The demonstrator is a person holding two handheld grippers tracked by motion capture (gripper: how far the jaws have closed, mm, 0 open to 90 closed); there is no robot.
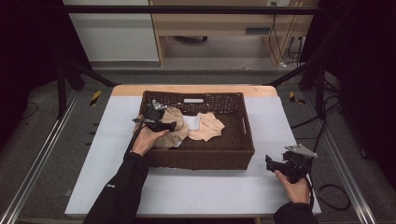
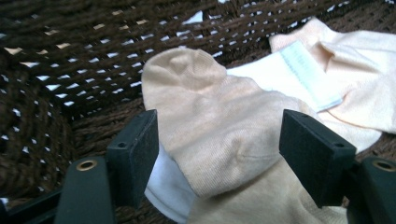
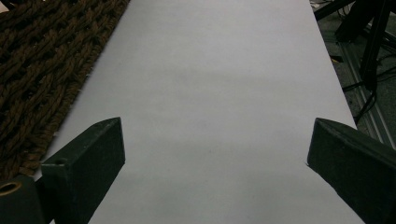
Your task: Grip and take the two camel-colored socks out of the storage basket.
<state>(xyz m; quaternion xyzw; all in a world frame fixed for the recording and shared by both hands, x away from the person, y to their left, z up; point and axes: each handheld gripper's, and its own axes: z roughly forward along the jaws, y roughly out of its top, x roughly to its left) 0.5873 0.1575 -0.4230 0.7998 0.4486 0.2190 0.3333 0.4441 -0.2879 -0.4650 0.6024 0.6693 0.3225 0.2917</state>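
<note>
Left claw (image 2: 219, 154) down inside the brown wicker basket (image 1: 247, 140), near its left end; jaws spread wide, straddling a peach sock (image 2: 219, 126), pads clear of the cloth. A white sock (image 2: 280, 77) lies partly under it; another peach sock (image 2: 364, 74) sits farther right. Likely step: pick the top sock. To do it well, sink until the pads bracket one fold only, close on the peach layer, avoid snagging the white one beneath, then lift straight up past the weave. Right claw (image 3: 215, 154) rests over the bare white surface (image 3: 219, 70) beside the basket, jaws spread, nothing between them.
</note>
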